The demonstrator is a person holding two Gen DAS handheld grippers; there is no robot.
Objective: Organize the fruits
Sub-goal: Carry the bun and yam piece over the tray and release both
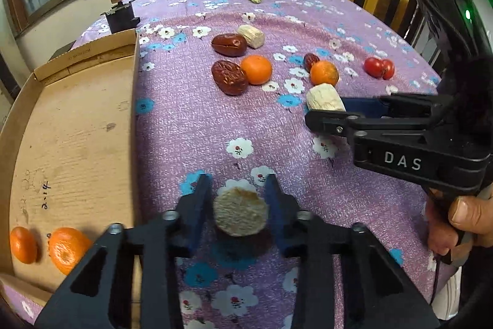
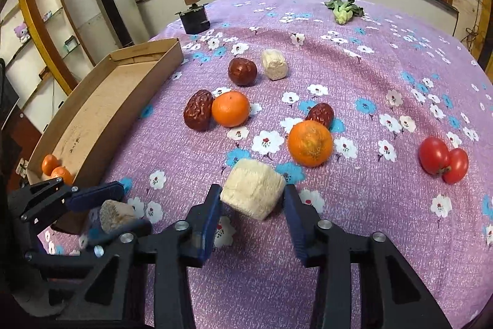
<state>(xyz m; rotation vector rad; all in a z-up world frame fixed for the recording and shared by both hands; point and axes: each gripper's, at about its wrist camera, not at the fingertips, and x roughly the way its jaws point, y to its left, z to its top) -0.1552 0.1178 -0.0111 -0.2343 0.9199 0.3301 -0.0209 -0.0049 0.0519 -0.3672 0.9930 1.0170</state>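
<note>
Fruits are lying scattered on the purple flowered bench cloth. Left tool is gripping a pale round corn-cob chunk above the cloth beside the shallow brown cardboard tray, where two small orange mandarins are sitting. Right tool is standing open around a pale blocky corn-cob piece. Beyond it, an orange mandarin, wrinkled red dates and two red tomatoes are resting.

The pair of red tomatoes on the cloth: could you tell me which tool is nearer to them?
Right. The right tool, around a pale chunk, sits left of the tomatoes; the left tool is farther left, near the cardboard tray.
</note>
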